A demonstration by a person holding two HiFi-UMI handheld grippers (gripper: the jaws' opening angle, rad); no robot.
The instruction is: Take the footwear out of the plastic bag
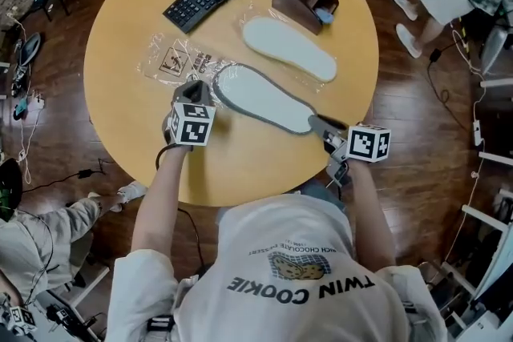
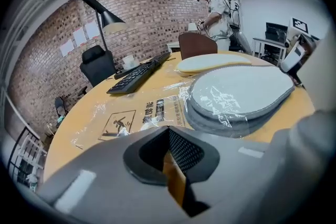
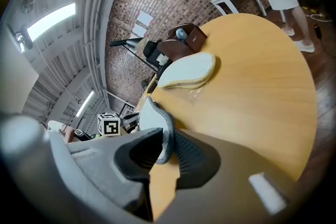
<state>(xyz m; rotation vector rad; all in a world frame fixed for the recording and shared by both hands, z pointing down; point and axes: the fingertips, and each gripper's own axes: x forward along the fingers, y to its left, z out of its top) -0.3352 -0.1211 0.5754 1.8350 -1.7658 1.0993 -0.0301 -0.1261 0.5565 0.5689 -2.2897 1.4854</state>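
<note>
Two slippers lie on the table (image 1: 240, 172), and the step in hand is judged to be drawing the second one out of the plastic bag (image 1: 172, 60). At the left, the left tongs (image 2: 170, 165) are set down at the bag. They are drawn nearly together, and whether film is pinched cannot be told. The gray slipper (image 1: 264, 98) lies mid-table, its left end still under film. Its right tip is clenched edgewise in the right tongs (image 3: 161, 150), close to the near-right rim. A steady pull rightward is called for next, with the bag held back. Bare table is left along the near side. The white slipper (image 1: 288, 48) already lies free on the far side.
</note>
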